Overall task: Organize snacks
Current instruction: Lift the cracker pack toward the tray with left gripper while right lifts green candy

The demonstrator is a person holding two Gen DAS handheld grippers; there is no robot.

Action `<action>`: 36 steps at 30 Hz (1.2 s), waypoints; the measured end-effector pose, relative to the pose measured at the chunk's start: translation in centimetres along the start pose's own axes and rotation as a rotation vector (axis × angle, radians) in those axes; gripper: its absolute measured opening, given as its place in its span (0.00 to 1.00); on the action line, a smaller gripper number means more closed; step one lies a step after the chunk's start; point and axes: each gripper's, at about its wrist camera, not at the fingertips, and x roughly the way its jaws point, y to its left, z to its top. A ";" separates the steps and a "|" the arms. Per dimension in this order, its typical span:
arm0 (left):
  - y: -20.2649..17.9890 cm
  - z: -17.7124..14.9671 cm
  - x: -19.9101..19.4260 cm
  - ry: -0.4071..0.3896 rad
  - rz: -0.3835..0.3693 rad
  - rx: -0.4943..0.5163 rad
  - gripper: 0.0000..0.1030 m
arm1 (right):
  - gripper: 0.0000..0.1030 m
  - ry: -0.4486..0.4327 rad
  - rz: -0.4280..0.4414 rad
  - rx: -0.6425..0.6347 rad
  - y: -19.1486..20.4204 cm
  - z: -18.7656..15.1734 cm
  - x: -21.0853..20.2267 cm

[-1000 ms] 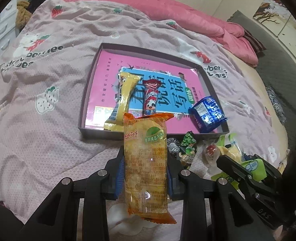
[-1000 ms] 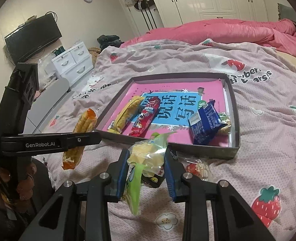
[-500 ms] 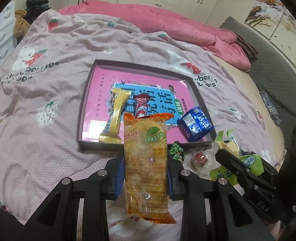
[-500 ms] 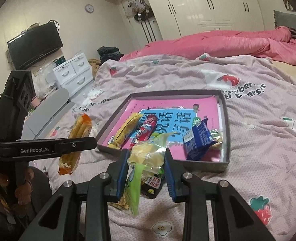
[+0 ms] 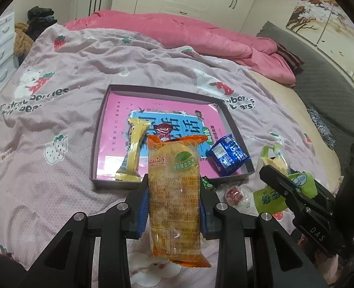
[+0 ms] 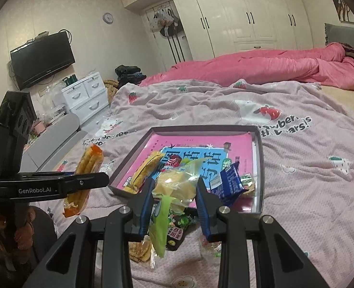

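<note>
Moved: both grippers, back from tray [image 5: 94,154]
Left gripper [image 5: 173,205]: clamped on orange packet [image 5: 173,192]
Right gripper [image 6: 174,206]: clamped on green-and-yellow bag [image 6: 177,187]

My left gripper [image 5: 174,210]: matte black angular linkage arms with triangular cut-outs, round silver screws at the joints, and ribbed blue pads [image 5: 143,212] lining the inner faces of both fingers. Seen side-on from the right wrist view, its body carries white "GenRobot.AI" lettering. My right gripper [image 6: 174,206] has the same black frame, silver screws and blue pads [image 6: 146,207]; its side bears white "DAS" lettering.
</note>
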 end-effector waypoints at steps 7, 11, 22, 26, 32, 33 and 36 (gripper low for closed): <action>-0.3 0.5 0.0 -0.016 -0.001 0.011 0.33 | 0.33 -0.031 -0.012 0.000 -0.2 0.7 -0.2; -0.6 0.8 0.0 -0.027 0.005 0.019 0.33 | 0.33 -0.040 -0.013 0.009 -0.5 1.0 -0.1; -1.1 2.1 1.1 -0.044 0.011 0.037 0.33 | 0.33 -0.053 -0.007 0.028 -1.0 1.7 0.4; -1.1 2.3 1.6 -0.047 0.021 0.043 0.33 | 0.33 -0.064 -0.008 0.033 -1.3 2.1 0.6; -1.0 2.7 2.1 -0.053 0.032 0.047 0.33 | 0.33 -0.074 -0.008 0.040 -1.7 2.6 1.1; -0.9 2.8 2.2 -0.055 0.034 0.048 0.33 | 0.33 -0.075 -0.007 0.040 -1.8 2.7 1.2; -0.8 3.1 2.5 -0.063 0.038 0.048 0.33 | 0.33 -0.079 -0.008 0.040 -1.9 3.0 1.5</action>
